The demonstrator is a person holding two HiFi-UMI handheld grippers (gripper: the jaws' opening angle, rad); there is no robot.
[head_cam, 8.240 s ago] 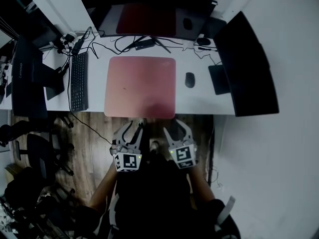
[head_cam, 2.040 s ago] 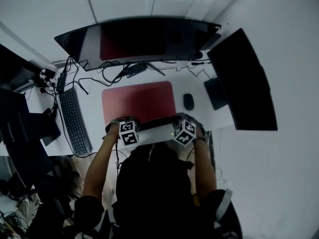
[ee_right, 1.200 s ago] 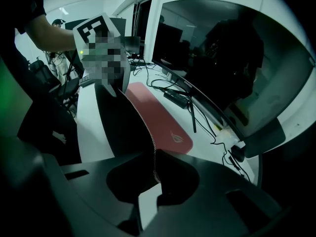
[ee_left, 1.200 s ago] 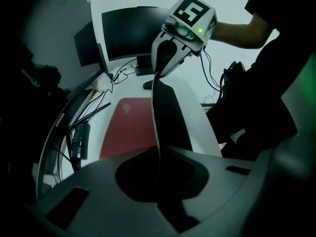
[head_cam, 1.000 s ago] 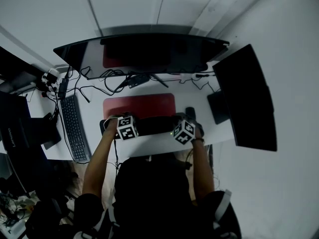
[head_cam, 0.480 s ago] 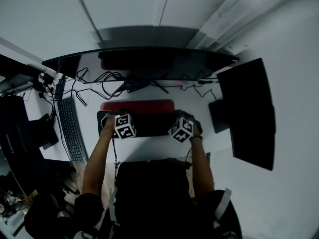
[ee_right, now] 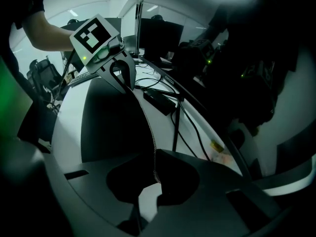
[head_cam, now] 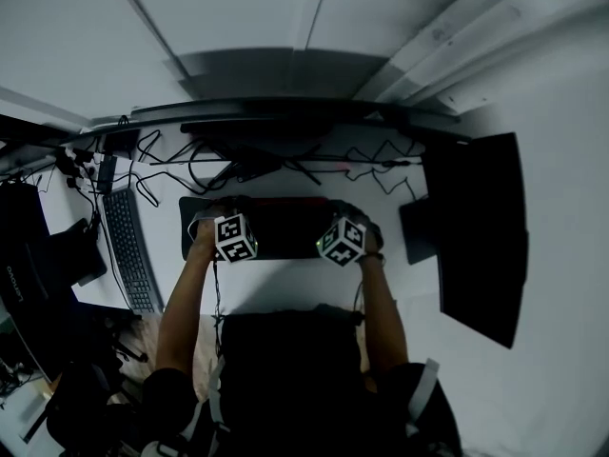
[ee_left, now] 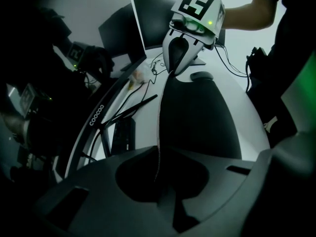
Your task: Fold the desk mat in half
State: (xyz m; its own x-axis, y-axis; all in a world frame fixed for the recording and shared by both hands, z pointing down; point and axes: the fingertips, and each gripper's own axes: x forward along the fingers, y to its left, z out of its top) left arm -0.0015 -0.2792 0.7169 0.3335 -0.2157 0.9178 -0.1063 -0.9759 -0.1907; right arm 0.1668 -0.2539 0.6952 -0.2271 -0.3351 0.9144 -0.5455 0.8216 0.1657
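The desk mat lies doubled over on the white desk, black underside up, with only a thin red strip showing along its far edge. My left gripper is shut on the mat's lifted edge at its left end, and my right gripper is shut on the same edge at its right end. In the left gripper view the thin mat edge runs from my left gripper up to the right gripper. The right gripper view shows this edge pinched in my right gripper.
A wide curved monitor stands just beyond the mat, with tangled cables under it. A keyboard lies at the left. A mouse sits right of the mat, then a small black pad and a second screen.
Both grippers have carried the mat's edge farther toward the monitor. The black underside now covers nearly all of the red face, which was a wider band before.
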